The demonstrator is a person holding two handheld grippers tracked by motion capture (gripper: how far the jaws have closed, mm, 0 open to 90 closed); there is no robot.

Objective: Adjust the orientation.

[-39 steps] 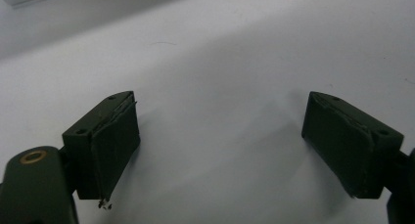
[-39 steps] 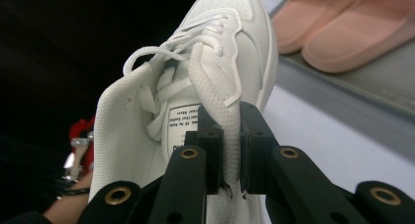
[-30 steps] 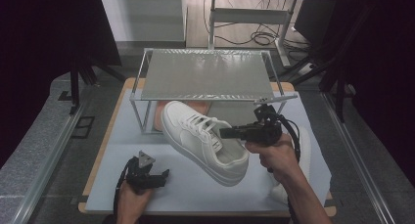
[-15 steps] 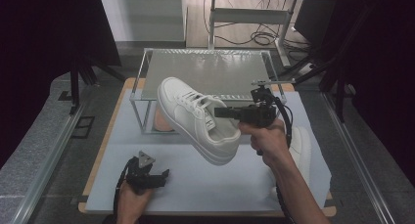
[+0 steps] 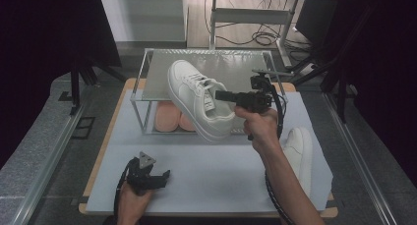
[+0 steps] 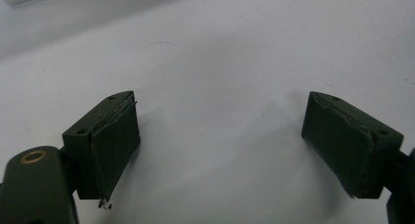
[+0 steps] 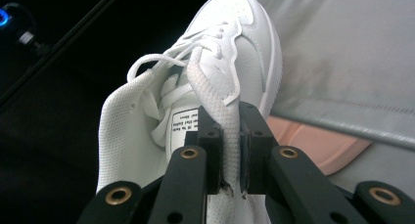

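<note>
right gripper (image 5: 221,95) has its jaws clamped tight on the collar edge of a white sneaker (image 5: 199,98), holding it in the air, toe toward the far left, over the front edge of the metal shelf rack (image 5: 157,70). left gripper (image 5: 164,176) rests near left on the white mat (image 5: 206,171), jaws wide apart, holding nothing.

I see a white sneaker (image 5: 199,99), pink shoes (image 5: 173,115) under the grey rack (image 5: 162,72), and black grippers.
</note>
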